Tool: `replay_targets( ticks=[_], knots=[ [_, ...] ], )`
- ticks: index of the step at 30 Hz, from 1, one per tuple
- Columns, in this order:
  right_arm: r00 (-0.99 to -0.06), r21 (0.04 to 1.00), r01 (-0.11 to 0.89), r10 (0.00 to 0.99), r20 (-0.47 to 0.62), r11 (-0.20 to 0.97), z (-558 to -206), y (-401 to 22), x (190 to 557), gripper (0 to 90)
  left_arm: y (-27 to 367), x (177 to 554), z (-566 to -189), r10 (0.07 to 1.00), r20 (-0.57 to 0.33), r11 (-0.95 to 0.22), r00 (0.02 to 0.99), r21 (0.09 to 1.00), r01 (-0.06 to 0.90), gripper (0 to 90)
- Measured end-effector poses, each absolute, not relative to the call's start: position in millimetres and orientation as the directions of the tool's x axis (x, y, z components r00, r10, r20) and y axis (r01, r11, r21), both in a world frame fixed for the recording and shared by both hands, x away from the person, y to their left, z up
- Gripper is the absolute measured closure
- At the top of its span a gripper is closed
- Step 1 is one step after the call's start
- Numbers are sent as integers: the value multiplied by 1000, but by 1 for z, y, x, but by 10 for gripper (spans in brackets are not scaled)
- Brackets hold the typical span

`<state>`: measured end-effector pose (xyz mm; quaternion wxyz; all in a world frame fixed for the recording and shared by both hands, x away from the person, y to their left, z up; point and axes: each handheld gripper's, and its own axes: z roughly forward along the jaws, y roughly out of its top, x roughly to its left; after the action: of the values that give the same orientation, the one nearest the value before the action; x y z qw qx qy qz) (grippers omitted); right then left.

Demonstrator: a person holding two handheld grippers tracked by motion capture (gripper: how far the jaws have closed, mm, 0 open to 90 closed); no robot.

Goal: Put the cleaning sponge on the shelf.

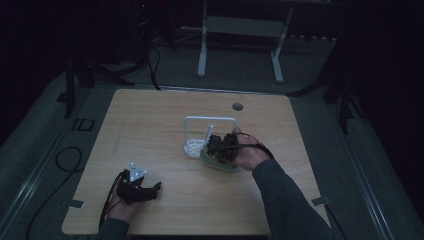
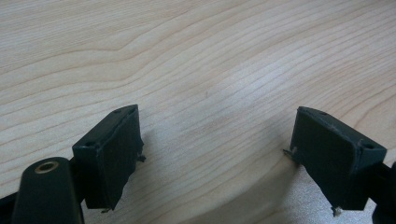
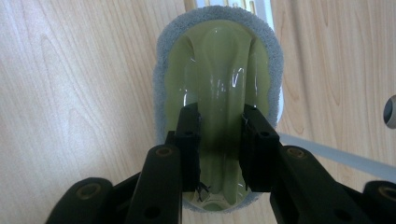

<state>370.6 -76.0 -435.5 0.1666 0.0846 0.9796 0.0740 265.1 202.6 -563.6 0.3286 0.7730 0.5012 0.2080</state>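
1. The object in hand is a scrubbing brush (image 3: 217,70) with a glossy, translucent yellow-green back and a raised ridge down its middle; a grey, foam-like border runs round its oval edge.
2. In the right gripper view, the right gripper (image 3: 219,149) has its two black jaws closed narrowly on that central ridge, one jaw on each side of it.
3. In the high view the brush (image 1: 216,161) sits at centre frame, slightly right, under the right gripper (image 1: 222,145), touching the front corner of a white wire rack (image 1: 210,120).
4. The rack stands near the middle of the wooden table (image 1: 150,125), its tall loop handle toward the top of the frame.
5. The left gripper (image 1: 137,187) rests at lower left of the high view, close to the table's near edge, well apart from the brush.
6. In the left gripper view, the left gripper (image 2: 215,154) has its jaws spread wide with bare wood between them.
7. Open tabletop lies along the left and right sides of the frame. A round grommet hole (image 1: 237,106) sits near the far edge.
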Motion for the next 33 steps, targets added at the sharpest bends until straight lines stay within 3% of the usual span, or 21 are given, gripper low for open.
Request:
replay_targets(
  ticks=[33],
  knots=[
    [-922,112,8,50,-383,994,-430,-51,378,716,202,265,-564,908,-9,-286,418,716,637,166]
  ],
)
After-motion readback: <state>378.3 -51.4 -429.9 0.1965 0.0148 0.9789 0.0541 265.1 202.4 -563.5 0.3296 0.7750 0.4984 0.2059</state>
